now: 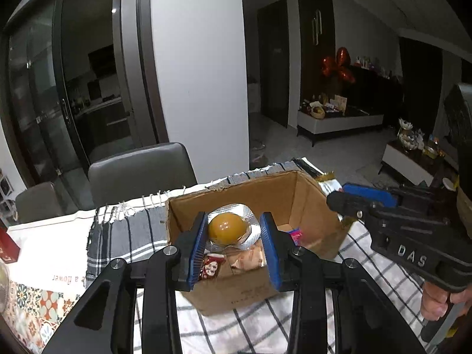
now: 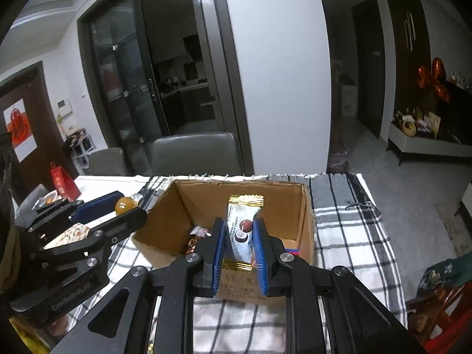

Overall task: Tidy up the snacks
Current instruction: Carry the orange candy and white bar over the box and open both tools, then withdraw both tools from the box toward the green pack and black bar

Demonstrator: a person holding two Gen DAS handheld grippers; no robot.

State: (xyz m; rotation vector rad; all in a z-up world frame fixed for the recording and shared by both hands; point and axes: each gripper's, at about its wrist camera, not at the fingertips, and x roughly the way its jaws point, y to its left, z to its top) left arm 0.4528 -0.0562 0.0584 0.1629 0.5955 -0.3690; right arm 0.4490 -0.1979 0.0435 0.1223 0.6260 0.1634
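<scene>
Cardboard box (image 2: 305,206) holds wrapped snacks (image 1: 244,258).

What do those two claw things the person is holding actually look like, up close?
Both are matte black plastic with angular linkage arms joined by shiny silver pivot bolts. Each finger carries a ribbed blue pad. The right claw has white letters "DAS" on its body; the left claw has raised lettering reading roughly "GenRobot.AI". No cables show. A bare hand grips the right handle.

Box (image 1: 298,194) contents — mostly hidden, unreadable
</scene>
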